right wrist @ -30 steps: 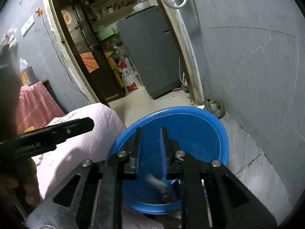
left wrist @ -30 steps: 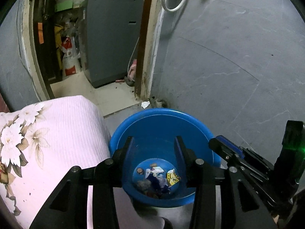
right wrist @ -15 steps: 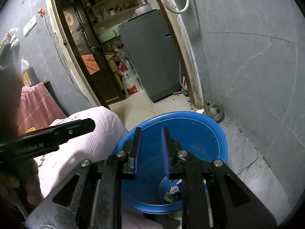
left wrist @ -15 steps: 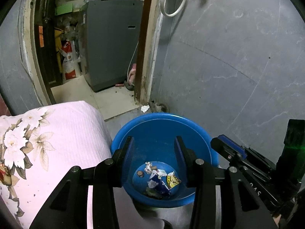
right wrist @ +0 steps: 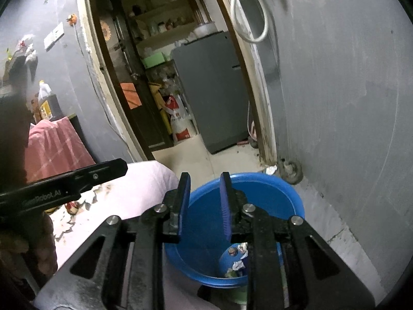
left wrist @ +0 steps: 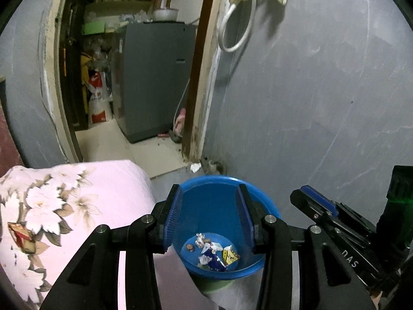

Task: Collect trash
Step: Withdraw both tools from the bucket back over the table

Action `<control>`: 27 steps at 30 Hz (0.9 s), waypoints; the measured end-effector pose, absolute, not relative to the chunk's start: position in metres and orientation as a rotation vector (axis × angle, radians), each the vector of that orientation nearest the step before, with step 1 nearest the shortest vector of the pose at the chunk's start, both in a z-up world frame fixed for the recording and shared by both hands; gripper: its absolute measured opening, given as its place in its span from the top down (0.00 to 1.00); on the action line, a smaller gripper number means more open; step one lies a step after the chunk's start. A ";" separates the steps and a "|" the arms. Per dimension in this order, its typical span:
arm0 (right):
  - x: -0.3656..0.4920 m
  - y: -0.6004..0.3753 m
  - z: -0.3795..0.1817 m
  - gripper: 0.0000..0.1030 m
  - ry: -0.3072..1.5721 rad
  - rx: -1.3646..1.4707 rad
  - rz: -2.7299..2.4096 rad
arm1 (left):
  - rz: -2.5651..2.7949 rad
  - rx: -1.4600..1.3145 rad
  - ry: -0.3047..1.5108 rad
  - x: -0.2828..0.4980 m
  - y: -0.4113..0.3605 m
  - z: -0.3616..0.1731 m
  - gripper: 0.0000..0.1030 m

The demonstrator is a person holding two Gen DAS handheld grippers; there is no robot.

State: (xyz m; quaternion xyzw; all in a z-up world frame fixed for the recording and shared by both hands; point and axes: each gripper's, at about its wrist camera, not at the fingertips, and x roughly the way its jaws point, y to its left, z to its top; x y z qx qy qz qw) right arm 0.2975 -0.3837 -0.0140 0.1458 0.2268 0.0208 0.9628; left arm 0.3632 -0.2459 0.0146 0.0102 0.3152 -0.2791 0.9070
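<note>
**Trash sits in blue bin, both grippers empty above it**

Trash (left wrist: 213,254) — crumpled wrappers, white paper scraps, a yellow packet — lies at the bottom of the blue bin (left wrist: 263,201), on the floor btwn a pink floral bedcover (left wrist: 77,206) and the grey wall (left wrist: 322,103). Left gripper (left wrist: 209,215) hangs over the bin's mouth, blue pads apart, nothing btwn them; bin interior shows straight thru the gap. Right gripper (right wrist: 204,204) is above the bin's near-left rim, jaws have just been opening, narrow gap now, nothing btwn the pads either. Scraps visible low in the right wrist view too, partly hidden behind the right finger. In left wrist view the other gripper pokes in from lower right, beside the bin. Bkgd: open doorway w/ grey fridge (right wrist: 211,90) beyond, a red-and-white sack (right wrist: 179,121) next to it, a white hose (left wrist: 237,25) looped on the wall by the door frame. Small white scrap (left wrist: 195,166) on the floor just behind the bin, near the door frame's foot.
</note>
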 end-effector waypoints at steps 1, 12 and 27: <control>0.296 -0.381 -0.009 0.64 0.450 0.289 0.043 | -0.575 0.017 0.642 0.361 -0.244 0.019 0.64; 0.272 -0.341 0.044 0.34 0.331 0.227 0.066 | -0.523 -0.050 0.518 0.332 -0.183 0.066 0.53; 0.254 -0.261 0.082 0.00 0.210 0.177 0.133 | -0.317 -0.148 0.320 0.278 -0.068 0.097 0.05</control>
